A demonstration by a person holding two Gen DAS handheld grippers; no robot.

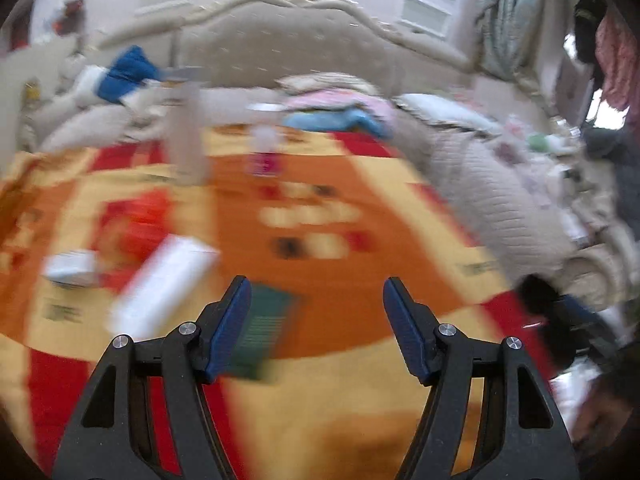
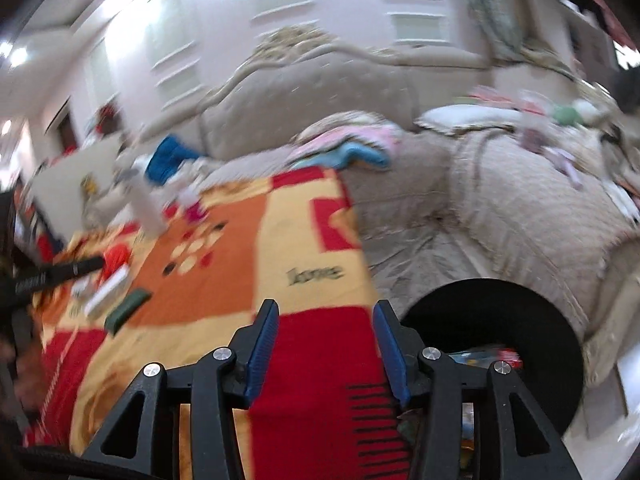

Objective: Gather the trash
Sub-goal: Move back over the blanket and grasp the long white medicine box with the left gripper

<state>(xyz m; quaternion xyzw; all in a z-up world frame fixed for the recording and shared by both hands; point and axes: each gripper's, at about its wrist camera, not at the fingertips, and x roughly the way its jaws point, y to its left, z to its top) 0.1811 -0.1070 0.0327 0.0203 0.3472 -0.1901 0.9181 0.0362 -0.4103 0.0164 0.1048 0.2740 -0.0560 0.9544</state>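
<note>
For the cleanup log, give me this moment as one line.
left gripper: open, empty | right gripper: open, empty | white box, green box: on blanket | black bin: beside bed

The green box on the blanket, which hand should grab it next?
Probably the left. Its open tool has the green box right beside one finger, nothing held. The right tool is open over bare blanket, by the black bin.

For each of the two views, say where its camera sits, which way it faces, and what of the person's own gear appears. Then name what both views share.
Left wrist: on the left gripper, looking down over the blanket toward the headboard; its own open, empty jaws show.
Right wrist: on the right gripper, over the blanket's edge beside a black bin; open, empty jaws.
Shared: white box, green packet, headboard.
</note>
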